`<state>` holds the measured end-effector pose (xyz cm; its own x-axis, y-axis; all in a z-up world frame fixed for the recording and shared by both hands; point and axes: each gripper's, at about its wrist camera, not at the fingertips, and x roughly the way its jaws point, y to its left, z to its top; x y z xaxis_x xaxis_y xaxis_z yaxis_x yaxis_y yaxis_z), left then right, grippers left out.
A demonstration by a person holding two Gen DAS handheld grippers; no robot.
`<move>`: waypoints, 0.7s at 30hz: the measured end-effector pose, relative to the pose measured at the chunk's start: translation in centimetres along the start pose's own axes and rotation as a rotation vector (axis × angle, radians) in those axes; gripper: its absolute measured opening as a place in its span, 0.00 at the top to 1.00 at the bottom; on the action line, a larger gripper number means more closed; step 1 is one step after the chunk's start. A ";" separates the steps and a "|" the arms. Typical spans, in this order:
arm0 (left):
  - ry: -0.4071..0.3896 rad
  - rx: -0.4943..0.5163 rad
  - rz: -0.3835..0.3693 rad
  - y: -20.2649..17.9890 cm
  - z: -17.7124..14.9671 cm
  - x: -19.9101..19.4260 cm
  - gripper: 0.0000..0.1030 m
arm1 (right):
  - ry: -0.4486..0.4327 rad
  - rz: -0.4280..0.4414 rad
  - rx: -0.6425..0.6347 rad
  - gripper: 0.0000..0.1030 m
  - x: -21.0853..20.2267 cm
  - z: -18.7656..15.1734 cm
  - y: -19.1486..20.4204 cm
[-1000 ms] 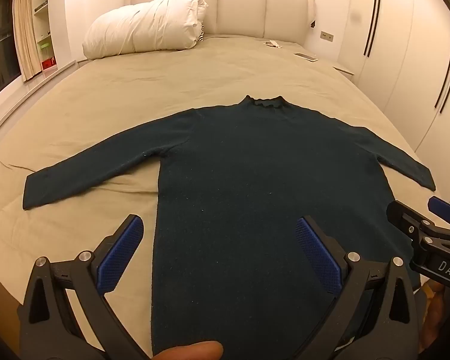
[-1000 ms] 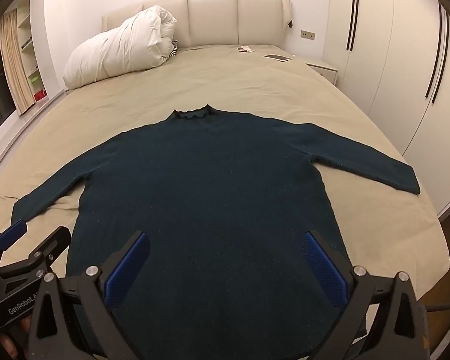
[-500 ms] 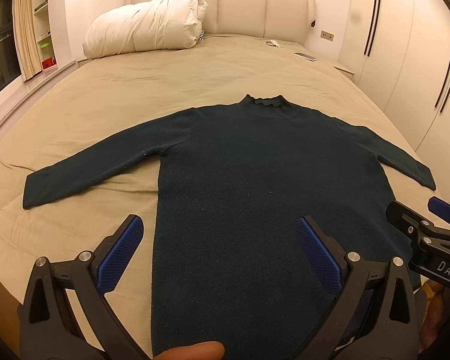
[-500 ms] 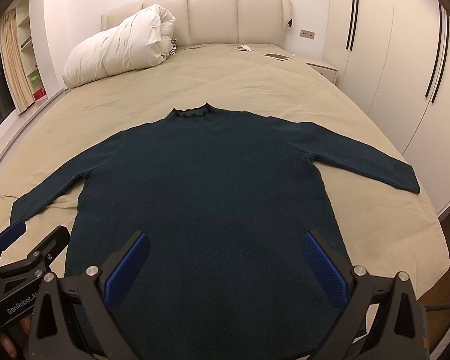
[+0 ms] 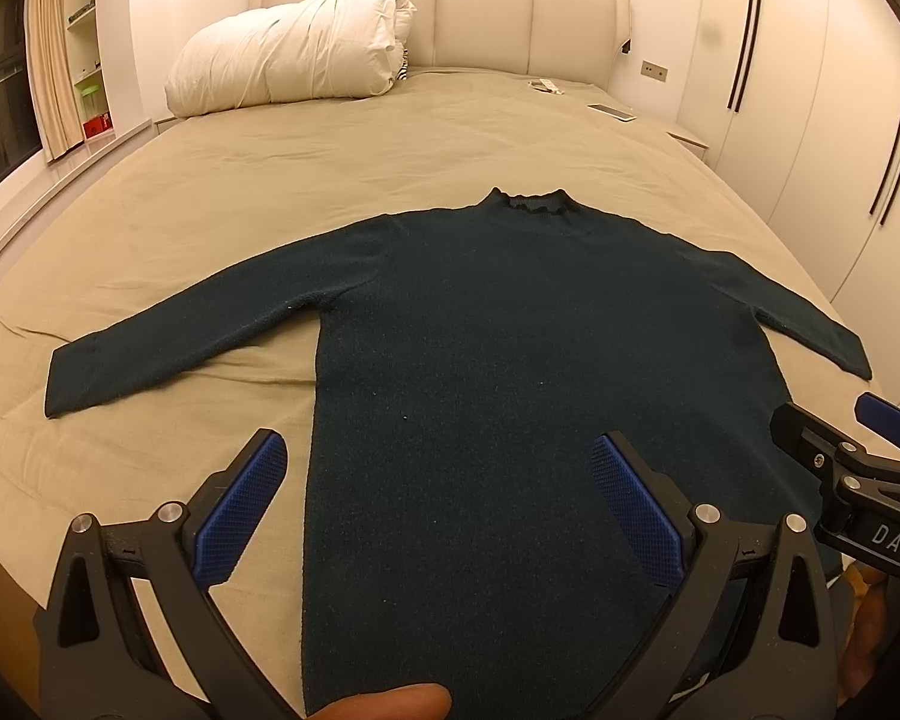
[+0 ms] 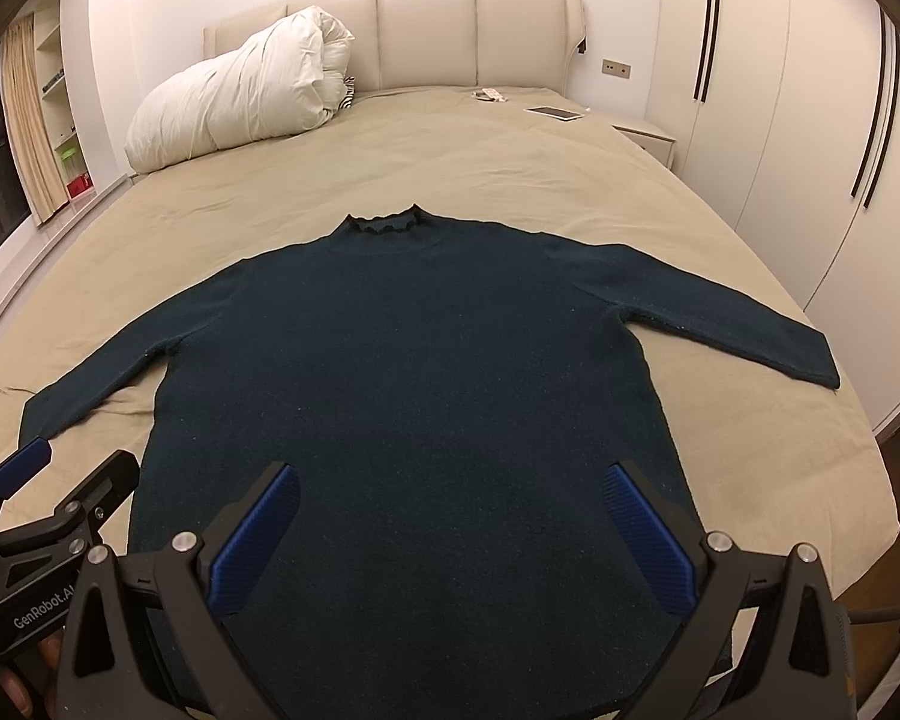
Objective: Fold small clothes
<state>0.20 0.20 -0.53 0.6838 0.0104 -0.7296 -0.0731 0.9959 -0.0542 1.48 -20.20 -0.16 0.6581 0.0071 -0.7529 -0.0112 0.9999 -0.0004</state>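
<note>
Left wrist view: the left hand-held gripper (image 5: 438, 498) hangs with jaws wide apart above the hem of a dark sweater (image 5: 510, 360) spread flat on the bed (image 5: 270, 180).

Right wrist view: the right hand-held gripper (image 6: 450, 531), jaws likewise apart, hovers over the sweater's (image 6: 408, 390) lower part; both sleeves stretch outward ahead.

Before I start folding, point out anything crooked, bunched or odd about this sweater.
Nothing stands out. The dark sweater lies flat on the bed, collar away from you, both sleeves spread outward. Both tongs, left and right, hover open above its hem.
</note>
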 end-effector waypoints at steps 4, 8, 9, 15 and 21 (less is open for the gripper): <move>0.001 0.000 0.000 0.0 0.0 0.0 0.00 | 0.001 -0.001 -0.001 0.00 0.0 0.1 0.1; 0.001 0.001 -0.001 0.0 -0.1 0.1 0.00 | 0.001 -0.001 -0.002 0.00 0.0 0.1 0.1; 0.001 0.000 -0.001 0.0 -0.1 0.1 0.00 | 0.001 -0.001 -0.002 0.00 0.0 0.0 0.0; 0.002 -0.001 -0.003 0.0 -0.2 0.3 0.00 | 0.001 -0.001 -0.003 0.00 0.0 0.0 0.1; 0.003 -0.001 -0.003 0.0 -0.2 0.3 0.00 | 0.001 -0.002 -0.003 0.00 0.0 0.0 0.1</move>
<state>0.29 0.22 -0.92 0.6822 0.0072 -0.7312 -0.0718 0.9958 -0.0573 1.50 -20.10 -0.16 0.6576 0.0048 -0.7534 -0.0118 0.9999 -0.0039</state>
